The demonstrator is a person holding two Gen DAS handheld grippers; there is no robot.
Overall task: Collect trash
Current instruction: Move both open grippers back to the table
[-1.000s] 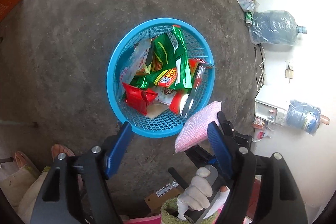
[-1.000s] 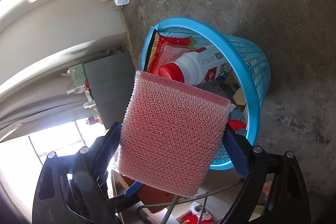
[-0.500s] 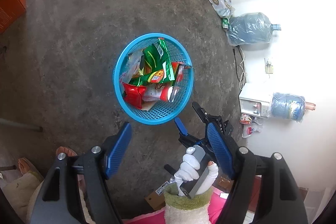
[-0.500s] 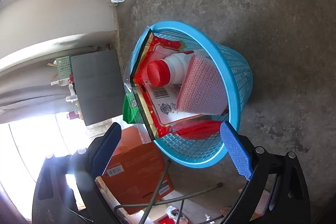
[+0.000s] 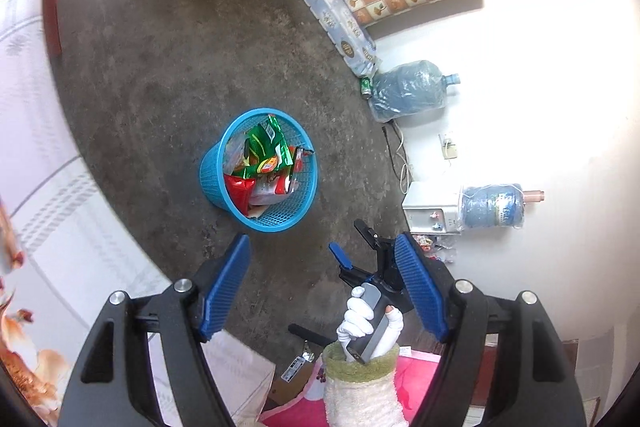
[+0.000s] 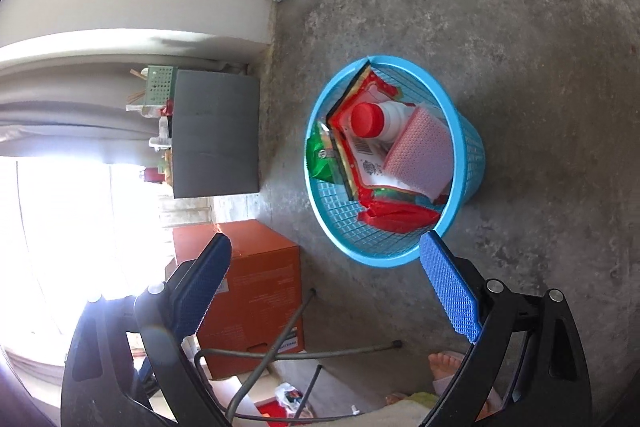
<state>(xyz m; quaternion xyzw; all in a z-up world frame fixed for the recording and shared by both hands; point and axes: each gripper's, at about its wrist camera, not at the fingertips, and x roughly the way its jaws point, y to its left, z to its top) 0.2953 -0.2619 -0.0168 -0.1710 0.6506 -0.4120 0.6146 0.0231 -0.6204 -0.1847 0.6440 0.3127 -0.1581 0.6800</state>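
Note:
A blue mesh basket (image 5: 208,167) (image 6: 472,155) stands on the concrete floor, holding wrappers, a white bottle with a red cap (image 6: 374,121) and a pink mesh sponge (image 6: 420,155). The green wrapper (image 5: 266,147) lies on top in the left wrist view. My left gripper (image 5: 324,279) is open and empty, high above and short of the basket. My right gripper (image 6: 324,283) is open and empty, raised beside the basket; it also shows in the left wrist view (image 5: 354,247), held by a white-gloved hand (image 5: 360,319).
An orange box (image 6: 256,291) and a dark cabinet (image 6: 216,135) stand left of the basket. Water jugs (image 5: 408,91), a white appliance (image 5: 428,211) and a pack of paper rolls (image 5: 344,31) line the wall. A patterned cloth surface (image 5: 52,227) is at the left. Bare toes (image 6: 444,363) show below.
The right gripper opened and dropped the pink sponge into the basket. Both grippers then lifted up and away, so the basket looks smaller.

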